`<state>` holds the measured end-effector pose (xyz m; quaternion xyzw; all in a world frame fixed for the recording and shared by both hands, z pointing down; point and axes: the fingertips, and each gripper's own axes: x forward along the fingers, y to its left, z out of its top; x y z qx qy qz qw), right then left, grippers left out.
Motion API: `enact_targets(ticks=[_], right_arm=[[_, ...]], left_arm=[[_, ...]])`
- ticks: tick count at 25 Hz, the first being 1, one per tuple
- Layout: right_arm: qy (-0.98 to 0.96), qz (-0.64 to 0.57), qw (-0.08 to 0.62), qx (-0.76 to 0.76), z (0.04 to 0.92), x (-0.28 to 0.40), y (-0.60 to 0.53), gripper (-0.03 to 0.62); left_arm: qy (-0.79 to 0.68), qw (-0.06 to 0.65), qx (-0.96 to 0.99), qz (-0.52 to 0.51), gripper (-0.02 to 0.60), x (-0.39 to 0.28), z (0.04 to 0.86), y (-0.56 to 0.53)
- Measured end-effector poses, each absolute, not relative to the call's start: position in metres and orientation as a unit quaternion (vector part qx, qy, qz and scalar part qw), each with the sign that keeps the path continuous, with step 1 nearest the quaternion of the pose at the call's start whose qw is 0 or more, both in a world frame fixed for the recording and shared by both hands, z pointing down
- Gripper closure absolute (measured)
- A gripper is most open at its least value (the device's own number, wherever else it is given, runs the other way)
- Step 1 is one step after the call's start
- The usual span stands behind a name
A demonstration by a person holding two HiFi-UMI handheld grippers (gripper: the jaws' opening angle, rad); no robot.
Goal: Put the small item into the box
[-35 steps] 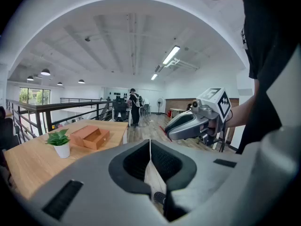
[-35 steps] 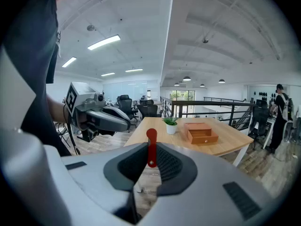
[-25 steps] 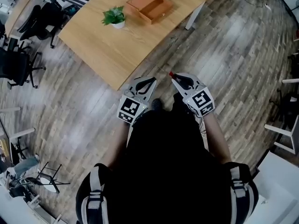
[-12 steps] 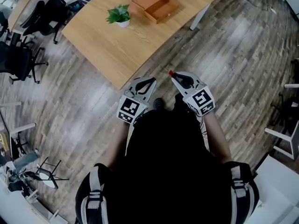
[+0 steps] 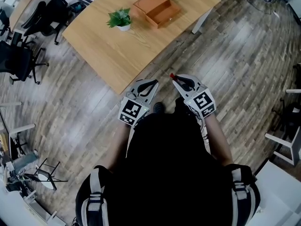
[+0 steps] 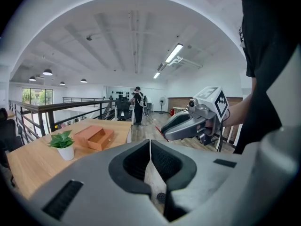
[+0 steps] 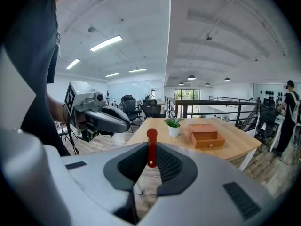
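1. The person is holding the right gripper (image 7: 151,155) over the wooden floor (image 5: 235,55), well short of the desk (image 5: 117,55); its fingers (image 7: 175,166) are pinching the small red item (image 7: 151,147), which is standing upright between them, its round head poking above their tips.
2. The left gripper (image 6: 150,145) is hanging just beside the right one, not touching it; its fingers (image 6: 134,164) are pressing together at the tips, nothing between them.
3. The orange-brown box (image 5: 156,8) is sitting on the far part of the desk, its drawer pulled partly out; a small potted plant (image 5: 120,19) is standing near it.
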<state>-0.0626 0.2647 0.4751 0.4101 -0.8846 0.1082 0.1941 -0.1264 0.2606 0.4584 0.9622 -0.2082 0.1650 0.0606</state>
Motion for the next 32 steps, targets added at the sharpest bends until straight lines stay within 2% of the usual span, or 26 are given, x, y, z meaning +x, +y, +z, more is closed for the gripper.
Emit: enact_targets(ticks=[32], right_arm=[[-0.913, 0.104, 0.178, 0.352, 0.467, 0.014, 0.192, 0.526]], left_arm=[[-0.275, 0.068, 0.942, 0.179, 0.555, -0.050, 0.446, 0.202]])
